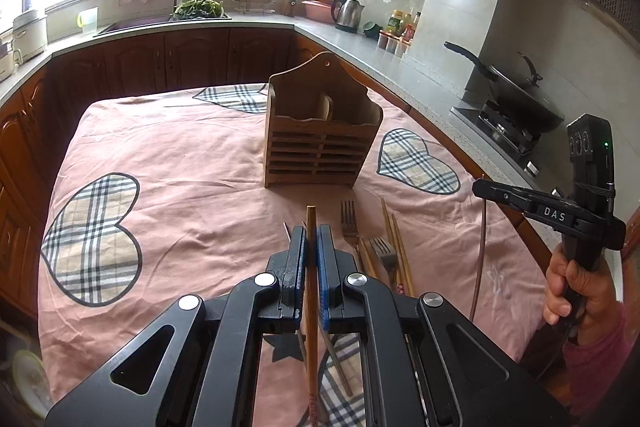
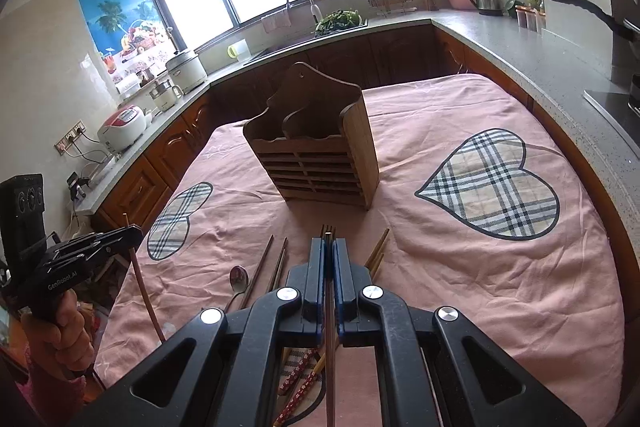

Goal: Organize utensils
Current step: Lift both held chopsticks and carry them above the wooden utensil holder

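Pink heart-patched tablecloth (image 1: 192,163), grey kitchen counter (image 1: 360,43)

From my remote feed: a pink tablecloth (image 1: 180,163) with plaid hearts; beyond, a steel kettle (image 1: 349,11), wok (image 1: 516,83) on the stove, rice cooker (image 2: 122,127).

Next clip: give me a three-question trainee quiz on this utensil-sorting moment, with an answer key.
1. True or false: each gripper is shut on a chopstick.
2. Where does the wooden holder stand? A) on the pink tablecloth B) on the counter C) in the sink
3. Fill in: in the left wrist view, two metal ___ lie beside loose chopsticks.

Key:
1. True: the left gripper clamps a light chopstick, the right gripper a dark chopstick.
2. A
3. forks
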`<action>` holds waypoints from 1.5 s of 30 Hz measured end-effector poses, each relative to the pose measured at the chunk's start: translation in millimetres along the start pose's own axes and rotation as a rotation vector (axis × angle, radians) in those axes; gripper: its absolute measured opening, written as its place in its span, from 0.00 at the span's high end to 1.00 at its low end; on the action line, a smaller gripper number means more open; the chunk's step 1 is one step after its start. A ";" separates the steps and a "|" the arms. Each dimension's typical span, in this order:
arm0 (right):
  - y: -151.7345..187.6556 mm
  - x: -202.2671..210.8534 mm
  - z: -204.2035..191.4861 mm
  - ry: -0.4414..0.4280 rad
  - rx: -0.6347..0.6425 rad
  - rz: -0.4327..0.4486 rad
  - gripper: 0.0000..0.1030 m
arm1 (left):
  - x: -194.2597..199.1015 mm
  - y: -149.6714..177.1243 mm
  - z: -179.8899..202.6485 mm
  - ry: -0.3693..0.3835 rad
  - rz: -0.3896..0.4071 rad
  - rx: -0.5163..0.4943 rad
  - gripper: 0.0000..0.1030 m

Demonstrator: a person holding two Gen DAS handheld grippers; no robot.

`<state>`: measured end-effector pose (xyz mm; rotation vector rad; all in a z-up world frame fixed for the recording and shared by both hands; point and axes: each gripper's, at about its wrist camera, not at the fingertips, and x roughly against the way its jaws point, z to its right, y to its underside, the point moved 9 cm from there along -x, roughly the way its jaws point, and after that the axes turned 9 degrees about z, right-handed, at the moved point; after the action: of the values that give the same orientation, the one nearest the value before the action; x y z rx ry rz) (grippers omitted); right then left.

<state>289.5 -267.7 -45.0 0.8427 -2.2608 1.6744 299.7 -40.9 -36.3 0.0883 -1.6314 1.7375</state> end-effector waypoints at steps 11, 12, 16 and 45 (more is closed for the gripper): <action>-13.4 22.0 -12.3 -0.024 0.008 0.062 0.96 | 22.5 -5.6 -2.7 -0.007 0.050 0.019 0.95; -17.0 24.8 -14.4 -0.026 0.009 0.073 0.96 | 25.7 -9.3 -2.6 -0.007 0.064 0.021 0.95; -37.7 34.9 -20.9 -0.027 0.016 0.145 0.96 | 37.7 -32.7 -3.4 -0.011 0.136 0.029 0.95; -199.4 8.2 -17.4 -0.014 0.006 0.442 0.96 | -5.4 -205.3 -30.4 -0.091 0.445 0.119 0.95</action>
<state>390.2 -292.9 126.3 0.3680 -2.5920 1.8463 428.1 -33.1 126.6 -0.1545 -1.7029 2.1934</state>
